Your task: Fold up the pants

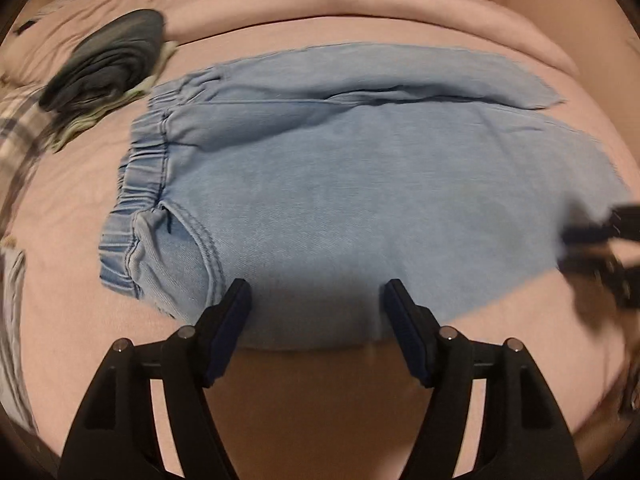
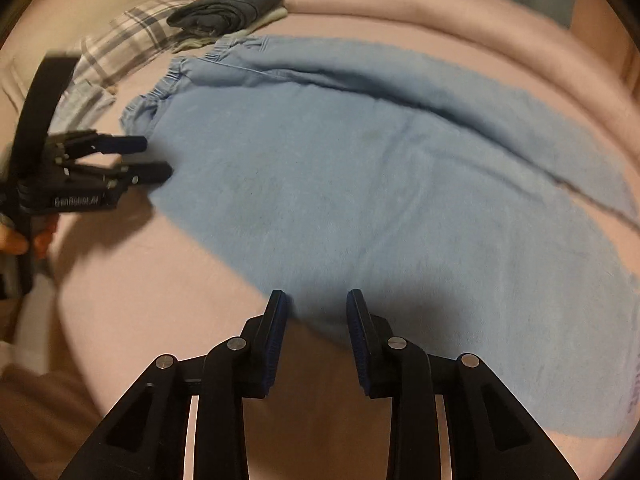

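Light blue denim pants (image 1: pixel 360 184) lie flat on the pink bed, folded lengthwise with one leg over the other. The elastic waistband (image 1: pixel 136 184) is at the left; the legs run to the right. My left gripper (image 1: pixel 318 292) is open and empty, hovering over the pants' near edge beside the waist. My right gripper (image 2: pixel 318 300) is open and empty above the near edge of the leg (image 2: pixel 360 208). The left gripper also shows in the right wrist view (image 2: pixel 154 158), open. The right gripper shows blurred at the left wrist view's right edge (image 1: pixel 592 244).
A stack of folded dark clothes (image 1: pixel 108 60) sits at the back left, also in the right wrist view (image 2: pixel 228 6). A plaid pillow (image 2: pixel 132 36) lies beside it. The pink bedspread (image 1: pixel 360 4) rises in a fold behind the pants.
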